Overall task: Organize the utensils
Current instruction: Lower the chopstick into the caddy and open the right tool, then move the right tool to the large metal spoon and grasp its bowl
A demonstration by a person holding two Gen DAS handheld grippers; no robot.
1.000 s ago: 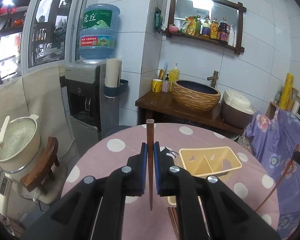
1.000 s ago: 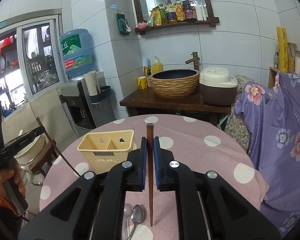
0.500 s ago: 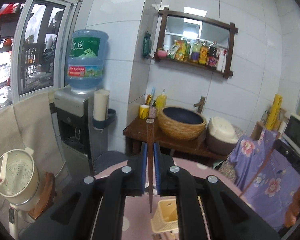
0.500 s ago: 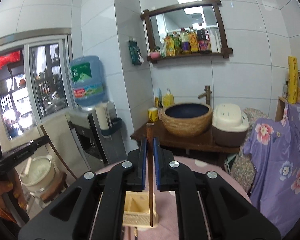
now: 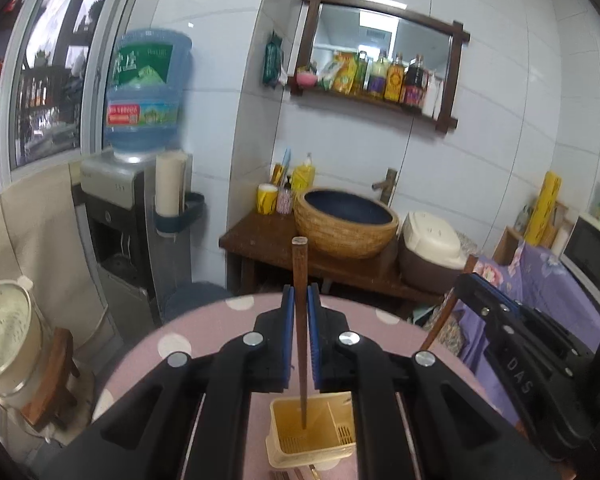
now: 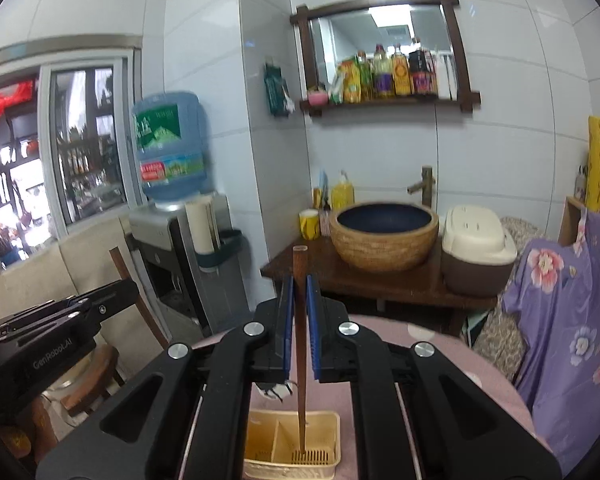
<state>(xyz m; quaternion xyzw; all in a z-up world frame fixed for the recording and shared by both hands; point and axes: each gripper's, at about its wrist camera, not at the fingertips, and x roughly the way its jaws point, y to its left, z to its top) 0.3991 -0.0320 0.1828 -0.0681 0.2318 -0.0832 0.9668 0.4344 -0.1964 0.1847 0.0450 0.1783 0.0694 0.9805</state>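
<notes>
Chopsticks, one clamped upright in each of our tongs: the left gripper (image 5: 301, 334) pinches a brown chopstick (image 5: 300, 300), the right gripper (image 6: 300, 334) another chopstick (image 6: 300, 320), both poised above the yellow utensil basket (image 5: 284, 440) on our polka-dot table (image 5: 140, 364).

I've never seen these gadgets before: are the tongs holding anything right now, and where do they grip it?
Yes. The left tongs pinch a brown chopstick along its upper shaft; the right tongs pinch another chopstick the same way. Both tips hang over the yellow utensil basket.
</notes>
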